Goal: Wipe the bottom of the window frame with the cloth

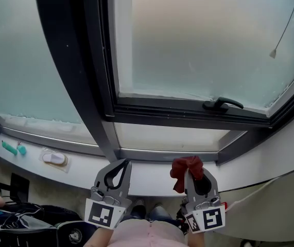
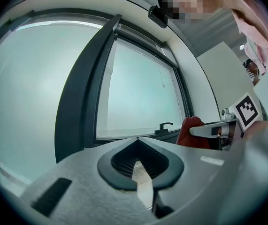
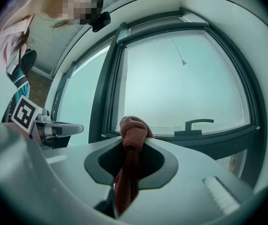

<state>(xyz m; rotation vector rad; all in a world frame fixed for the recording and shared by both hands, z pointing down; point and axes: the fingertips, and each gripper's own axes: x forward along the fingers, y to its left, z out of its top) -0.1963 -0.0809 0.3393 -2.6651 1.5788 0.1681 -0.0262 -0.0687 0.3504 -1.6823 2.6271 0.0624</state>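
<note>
A dark red cloth (image 1: 186, 168) is bunched between the tips of my right gripper (image 1: 192, 171), which is shut on it; in the right gripper view the cloth (image 3: 133, 131) sticks up above the jaws and hangs down through them. My left gripper (image 1: 123, 163) is beside it, shut and holding nothing. Both hover just below the dark bottom rail of the window frame (image 1: 167, 155), above the white sill (image 1: 152, 178), without touching either. The tilted sash carries a black handle (image 1: 223, 105). From the left gripper view, the cloth (image 2: 189, 131) shows at the right.
A dark upright mullion (image 1: 80, 81) runs down to the left gripper. On the sill at the left lie a white object (image 1: 54, 158) and teal items (image 1: 14, 148). A blind cord pull (image 1: 273, 53) hangs at the upper right. A dark bag (image 1: 33, 220) sits on the floor.
</note>
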